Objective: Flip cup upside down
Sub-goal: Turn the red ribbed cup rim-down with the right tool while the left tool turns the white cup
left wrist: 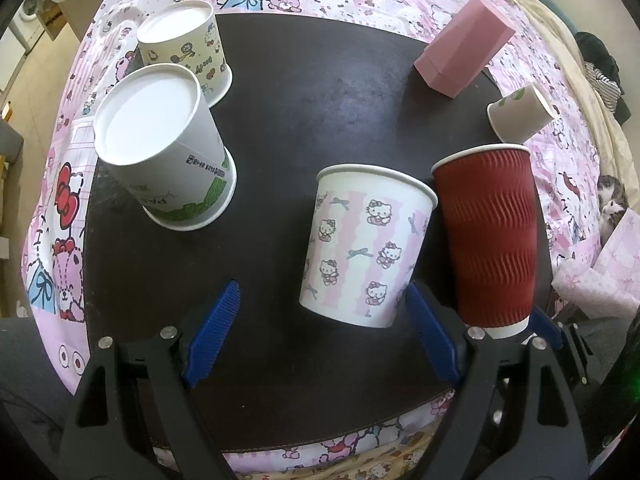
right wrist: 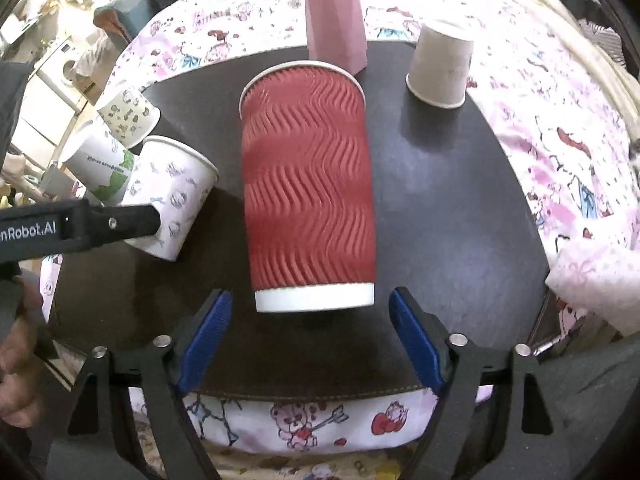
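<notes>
A tall red ribbed cup (right wrist: 308, 184) stands upright on the round dark table (right wrist: 452, 208), rim up, white base near my right gripper (right wrist: 310, 336); it also shows in the left wrist view (left wrist: 492, 240). The right gripper is open, its blue pads (right wrist: 414, 336) on either side of the cup's base, apart from it. A Hello Kitty cup (left wrist: 366, 248) stands upright just ahead of my open left gripper (left wrist: 324, 332). In the right wrist view the left gripper's finger (right wrist: 124, 220) is against the Hello Kitty cup (right wrist: 176, 196).
Upside-down cups stand on the table: a white and green one (left wrist: 168, 152), a cream patterned one (left wrist: 188, 48) and a small beige one (right wrist: 440, 68). A pink box (left wrist: 464, 46) stands at the back. A pink Hello Kitty cloth (left wrist: 60, 200) surrounds the table.
</notes>
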The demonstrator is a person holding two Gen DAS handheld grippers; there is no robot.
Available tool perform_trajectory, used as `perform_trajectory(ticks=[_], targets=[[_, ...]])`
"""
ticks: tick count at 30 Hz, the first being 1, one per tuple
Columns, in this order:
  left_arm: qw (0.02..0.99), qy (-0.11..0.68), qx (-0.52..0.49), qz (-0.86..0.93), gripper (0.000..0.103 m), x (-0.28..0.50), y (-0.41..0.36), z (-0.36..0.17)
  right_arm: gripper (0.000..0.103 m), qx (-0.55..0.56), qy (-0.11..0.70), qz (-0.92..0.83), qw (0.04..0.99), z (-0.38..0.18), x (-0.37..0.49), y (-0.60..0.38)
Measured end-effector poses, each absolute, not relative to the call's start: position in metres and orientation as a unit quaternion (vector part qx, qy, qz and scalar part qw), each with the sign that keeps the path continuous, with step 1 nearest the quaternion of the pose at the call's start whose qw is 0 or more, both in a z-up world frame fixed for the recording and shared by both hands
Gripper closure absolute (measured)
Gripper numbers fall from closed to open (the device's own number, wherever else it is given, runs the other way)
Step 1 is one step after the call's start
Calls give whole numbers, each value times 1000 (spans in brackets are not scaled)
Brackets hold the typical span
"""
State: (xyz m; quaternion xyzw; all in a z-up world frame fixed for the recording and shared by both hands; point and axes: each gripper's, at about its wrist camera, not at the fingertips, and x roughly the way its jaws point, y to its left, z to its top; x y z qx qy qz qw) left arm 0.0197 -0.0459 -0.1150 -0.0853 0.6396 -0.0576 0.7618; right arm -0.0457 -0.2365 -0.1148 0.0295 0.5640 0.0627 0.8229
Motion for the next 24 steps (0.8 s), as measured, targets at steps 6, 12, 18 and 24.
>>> perform_trajectory(ticks=[6,12,18,24], targets=[[763,637,-90,-55,20,19,-44,-112,39,29,549,61,833,-106,-48,-236],[763,638,-90,-57,20,20,-43,-112,40,35,530,85,843,-61,-45,-249],[763,640,-65,-68,20,17,-52,-111,41,17,538,100,837,-22,-10,-277],[763,639,-18,-98,20,9,-66,-110,41,-23,552,103,827,-14,22,-291]])
